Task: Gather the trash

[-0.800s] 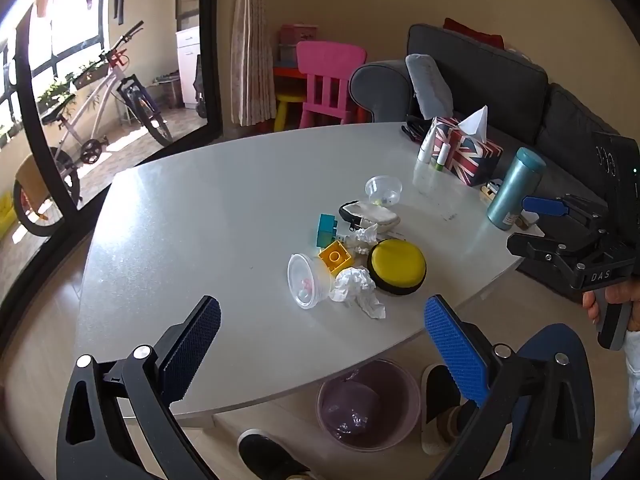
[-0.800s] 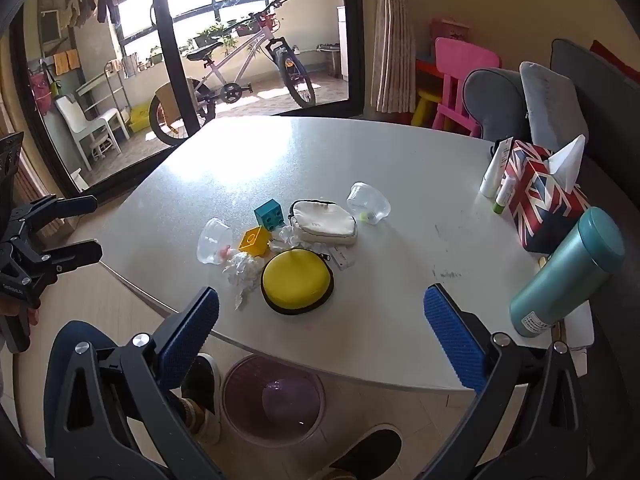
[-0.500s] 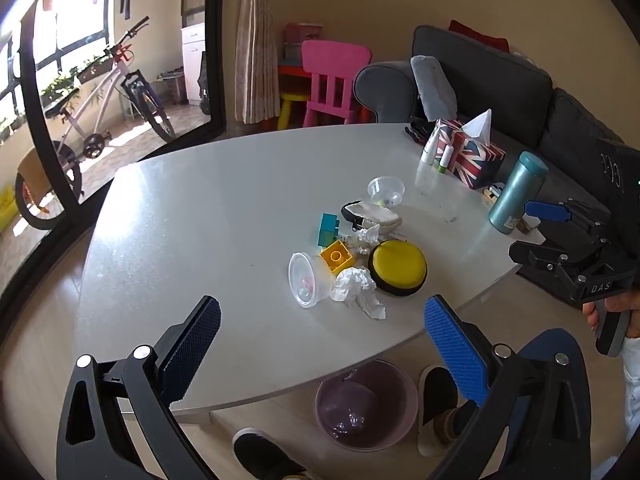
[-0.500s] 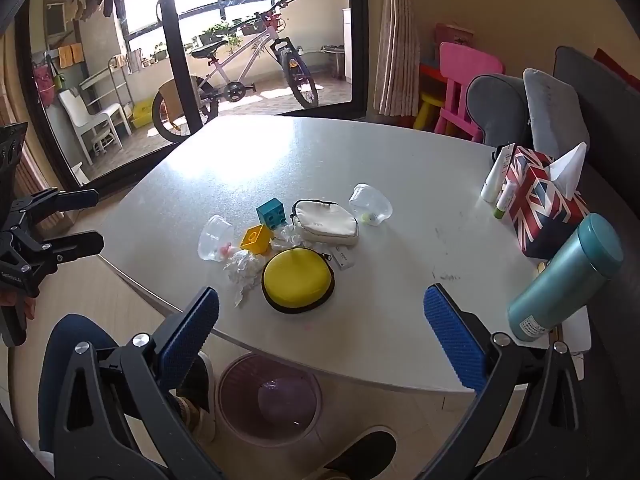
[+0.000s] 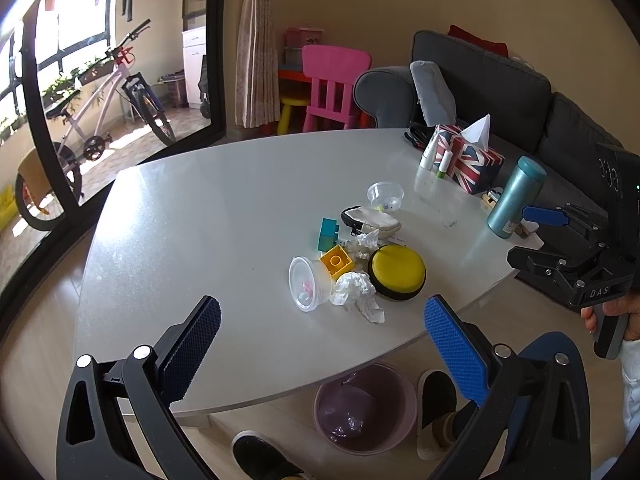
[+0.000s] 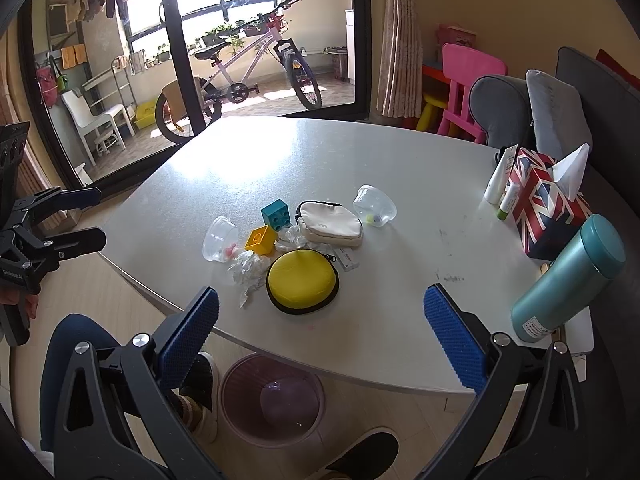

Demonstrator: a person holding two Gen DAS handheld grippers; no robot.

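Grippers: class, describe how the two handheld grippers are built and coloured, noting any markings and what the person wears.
Both the left gripper and the right gripper are black plastic frames with silver screws and two fingers faced with blue dimpled pads. The right one, seen from the side, carries white letters "DAS" and a grey handle. The person wears dark blue trousers and dark shoes.

Both views sit a little further back from the surface [image 5: 192,216] than before. The right tongs [image 5: 532,236] now appear slightly lower at the left view's edge; nothing on top shifts.
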